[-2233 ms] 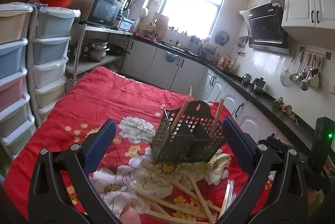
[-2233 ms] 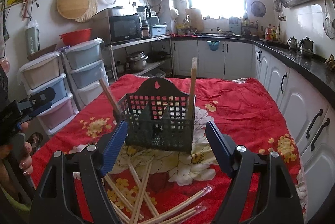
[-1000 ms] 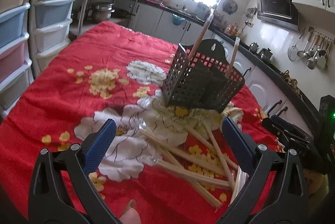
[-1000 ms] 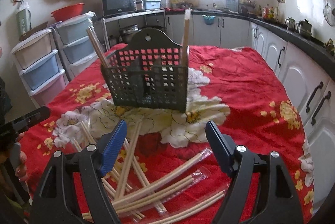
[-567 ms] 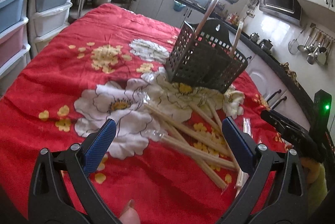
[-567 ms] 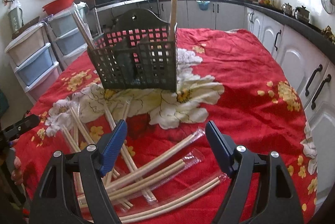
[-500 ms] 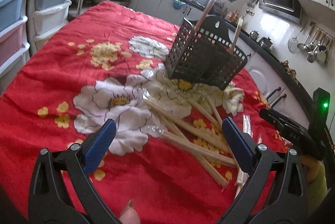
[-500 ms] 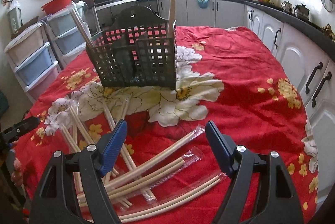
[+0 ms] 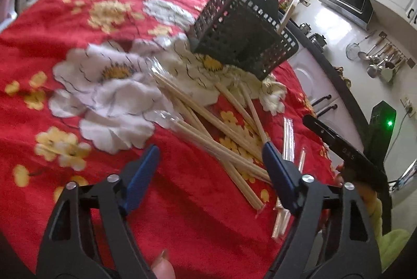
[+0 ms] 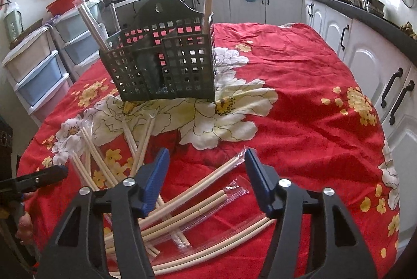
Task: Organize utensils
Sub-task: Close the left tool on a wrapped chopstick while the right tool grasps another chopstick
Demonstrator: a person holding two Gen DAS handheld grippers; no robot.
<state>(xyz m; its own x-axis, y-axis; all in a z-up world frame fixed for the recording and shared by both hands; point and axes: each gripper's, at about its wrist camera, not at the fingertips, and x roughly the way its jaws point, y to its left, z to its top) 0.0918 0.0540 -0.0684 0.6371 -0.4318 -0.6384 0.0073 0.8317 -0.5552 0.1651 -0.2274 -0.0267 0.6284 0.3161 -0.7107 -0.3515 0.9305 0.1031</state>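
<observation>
Red floral cloth (image 10: pixel 299 109); chopsticks (image 10: pixel 208 0) in basket (image 10: pixel 166 65)

The tablecloth (image 10: pixel 299 107) is soft red cloth with a flower print, a bit wrinkled. The basket (image 10: pixel 166 65) in the upper middle is dark matt plastic full of square holes. The chopsticks (image 10: pixel 187 203) at the bottom look like pale smooth wood, some in clear shiny plastic wrap. The right gripper (image 10: pixel 206 174) is black plastic with ribbed blue pads (image 10: pixel 156 177) and shiny metal screws.
</observation>
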